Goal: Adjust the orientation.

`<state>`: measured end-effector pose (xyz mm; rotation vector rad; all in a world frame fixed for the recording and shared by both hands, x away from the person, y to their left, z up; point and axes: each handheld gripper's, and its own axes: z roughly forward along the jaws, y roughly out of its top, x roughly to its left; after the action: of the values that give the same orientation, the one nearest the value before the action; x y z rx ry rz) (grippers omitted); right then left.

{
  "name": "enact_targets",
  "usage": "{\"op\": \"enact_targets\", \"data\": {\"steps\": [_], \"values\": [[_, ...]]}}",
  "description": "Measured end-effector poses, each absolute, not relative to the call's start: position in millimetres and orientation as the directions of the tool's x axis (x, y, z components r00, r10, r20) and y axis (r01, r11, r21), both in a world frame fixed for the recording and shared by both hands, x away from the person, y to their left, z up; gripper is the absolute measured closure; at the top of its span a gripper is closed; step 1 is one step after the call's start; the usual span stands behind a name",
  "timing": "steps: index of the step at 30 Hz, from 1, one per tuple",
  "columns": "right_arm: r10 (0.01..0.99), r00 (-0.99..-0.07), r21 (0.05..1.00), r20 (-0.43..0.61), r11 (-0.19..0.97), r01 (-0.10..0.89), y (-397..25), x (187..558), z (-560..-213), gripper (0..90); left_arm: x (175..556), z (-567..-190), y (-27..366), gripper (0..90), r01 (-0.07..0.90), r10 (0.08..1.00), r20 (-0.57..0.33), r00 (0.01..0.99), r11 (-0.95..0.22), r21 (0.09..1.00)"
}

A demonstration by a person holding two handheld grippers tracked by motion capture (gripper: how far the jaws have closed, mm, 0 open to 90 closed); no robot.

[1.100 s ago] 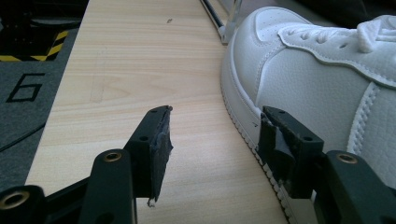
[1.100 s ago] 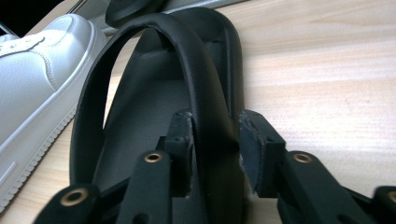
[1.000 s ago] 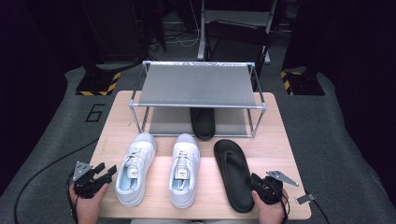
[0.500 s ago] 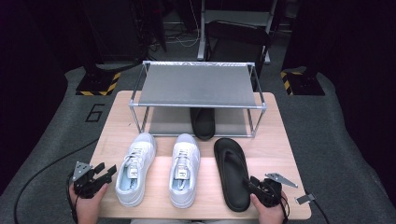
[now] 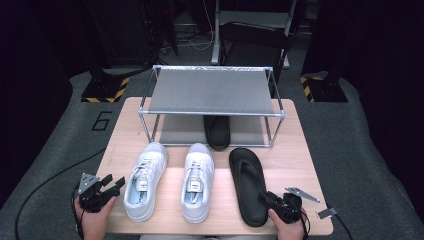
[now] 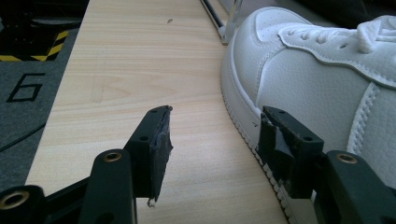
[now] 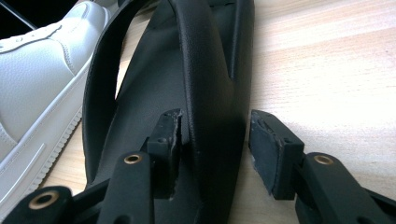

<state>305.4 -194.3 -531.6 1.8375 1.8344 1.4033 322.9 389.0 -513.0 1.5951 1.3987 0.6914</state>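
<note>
Second black sandal [image 5: 217, 131] — under rack [image 5: 212, 93]

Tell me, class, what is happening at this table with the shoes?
A person holds a gripper in each hand. The right gripper has its open jaws astride the heel-side edge of the black flip-flop lying on the wooden table, not yet closed on it. The left gripper sits open beside the left white sneaker. The second flip-flop lies under the metal rack.
</note>
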Motion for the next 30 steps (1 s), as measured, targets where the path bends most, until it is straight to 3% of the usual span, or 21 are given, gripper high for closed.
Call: {"op": "enact_targets", "data": {"steps": [30], "values": [[0.828,-0.195,0.66,0.526,-0.252,0.708,-197.3,304.1,-532.8,57.9,321.6,-511.3,390.6,43.5,0.486,0.966,-0.141,0.215,0.019,0.874]]}}
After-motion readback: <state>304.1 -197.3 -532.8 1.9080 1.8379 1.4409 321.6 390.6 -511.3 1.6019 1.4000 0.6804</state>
